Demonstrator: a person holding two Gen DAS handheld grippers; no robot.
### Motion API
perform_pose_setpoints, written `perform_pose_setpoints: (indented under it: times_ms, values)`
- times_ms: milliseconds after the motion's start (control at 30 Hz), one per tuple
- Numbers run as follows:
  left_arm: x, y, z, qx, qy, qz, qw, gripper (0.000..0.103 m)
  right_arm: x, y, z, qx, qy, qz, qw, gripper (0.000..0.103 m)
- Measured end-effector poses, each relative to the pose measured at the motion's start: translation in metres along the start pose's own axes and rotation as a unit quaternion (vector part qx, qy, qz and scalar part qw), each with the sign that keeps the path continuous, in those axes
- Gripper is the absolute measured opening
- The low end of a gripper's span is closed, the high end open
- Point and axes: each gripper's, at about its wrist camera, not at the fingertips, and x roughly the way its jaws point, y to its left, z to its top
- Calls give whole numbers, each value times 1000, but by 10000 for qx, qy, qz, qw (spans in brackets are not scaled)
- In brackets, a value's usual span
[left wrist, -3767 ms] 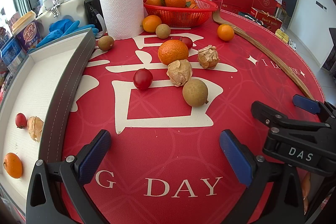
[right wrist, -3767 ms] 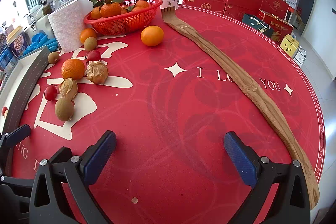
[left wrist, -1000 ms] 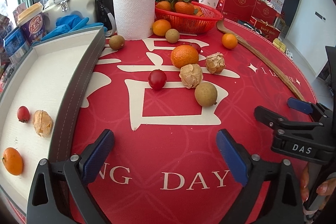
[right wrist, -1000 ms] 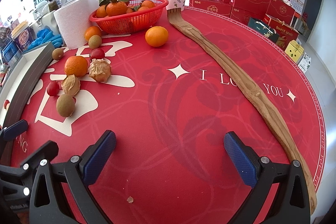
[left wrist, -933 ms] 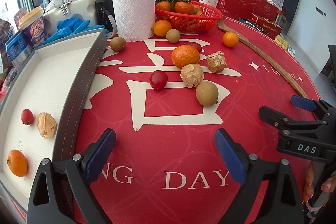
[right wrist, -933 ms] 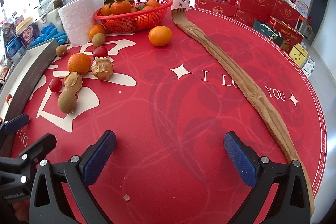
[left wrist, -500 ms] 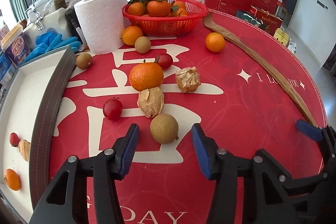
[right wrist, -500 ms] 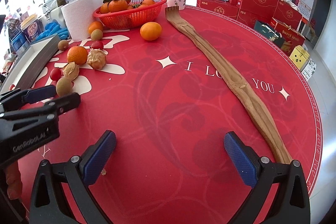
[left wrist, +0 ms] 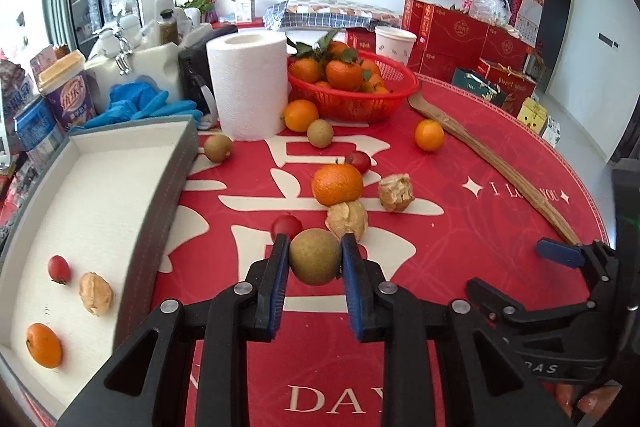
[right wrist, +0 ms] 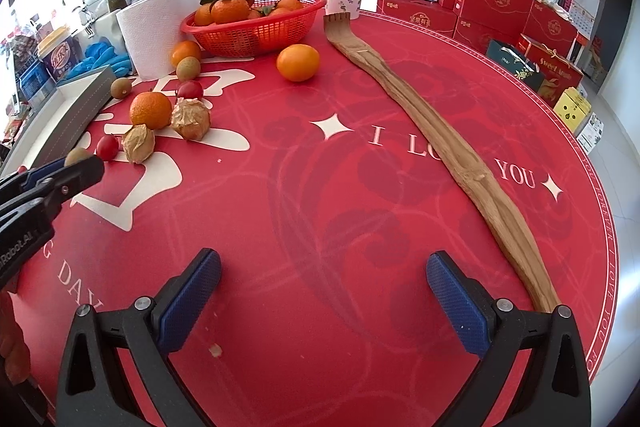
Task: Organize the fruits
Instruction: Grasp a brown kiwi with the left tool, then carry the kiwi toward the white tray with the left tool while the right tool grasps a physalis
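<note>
My left gripper (left wrist: 315, 259) is shut on a brown round fruit (left wrist: 315, 262) and holds it above the red mat (left wrist: 460, 235). Loose on the mat behind it lie a cherry tomato (left wrist: 286, 225), two papery husk fruits (left wrist: 347, 219), a mandarin (left wrist: 337, 184) and more small fruits. The grey tray (left wrist: 160, 195) on the left holds a tomato (left wrist: 59, 269), a husk fruit (left wrist: 95, 293) and a mandarin (left wrist: 44, 345). My right gripper (right wrist: 323, 295) is open and empty over bare mat; it also shows in the left wrist view (left wrist: 560, 255).
A red basket (left wrist: 348, 97) of mandarins and a paper towel roll (left wrist: 249, 85) stand at the back. A long wooden back-scratcher (right wrist: 424, 123) lies across the mat's right side. Cups, blue gloves (left wrist: 136, 103) and red boxes (left wrist: 460, 31) ring the table.
My left gripper moved forward to the brown fruit, closed on it and lifted it off the mat. The right gripper stayed open and shifted only slightly.
</note>
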Motion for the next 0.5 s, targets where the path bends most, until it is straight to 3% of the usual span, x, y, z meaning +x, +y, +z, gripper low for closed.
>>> perform_pose_setpoints:
  times_ms: [300,433,500]
  values:
    - [-19,70,17,-697,-308,436,9961,28,36,52,51,-589,-21,381,9975,102]
    - [-16,102,15,-995,-296,736,9919,28,40,69,61,-802,-178,534,9952,79]
    - [-12,113,12,-1089,-222,827,9904,28,40,75,63,-832,-268,555,9946,61]
